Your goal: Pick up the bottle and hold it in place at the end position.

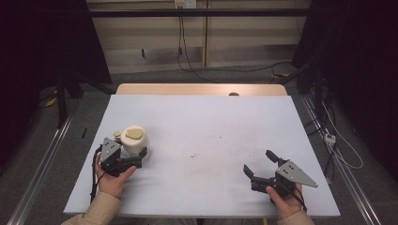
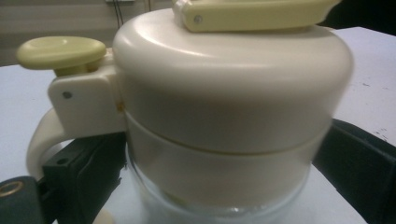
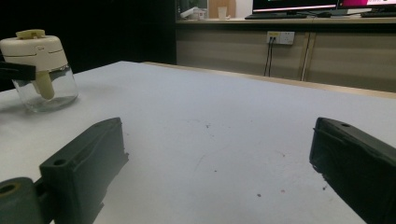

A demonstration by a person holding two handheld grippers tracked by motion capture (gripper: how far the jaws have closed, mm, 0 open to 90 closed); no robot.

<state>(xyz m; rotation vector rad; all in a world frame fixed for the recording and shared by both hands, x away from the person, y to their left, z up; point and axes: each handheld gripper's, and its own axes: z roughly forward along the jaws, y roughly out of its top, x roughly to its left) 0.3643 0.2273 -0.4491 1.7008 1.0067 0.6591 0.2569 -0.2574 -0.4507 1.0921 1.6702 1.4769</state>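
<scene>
gripping the jar point(image 1: 134, 143) from either side, the left gripper point(image 1: 133, 158) has its two black jaws set against the clear glass lower body, one jaw at each flank in the left gripper view, so it is clenched on the jar. the jar point(image 2: 224, 116) has a cream-white domed lid over a see-through glass base, a cream handle point(image 2: 39, 140) curving down at one side, a pale yellow-green round button point(image 2: 60, 51) standing on the hinge block above that handle, and a flat yellow-green lever point(image 2: 252, 14) lying across the top of the lid. it stands upright on the pale surface point(image 1: 202, 136), near the left edge and toward the person's side. the right gripper point(image 1: 259, 164) is well apart from it, low over the right part of the surface, its jaws spread wide with nothing between them. in the right gripper view the jar point(image 3: 39, 70) shows far off at upper left, with a pale piece hanging inside the glass.
</scene>
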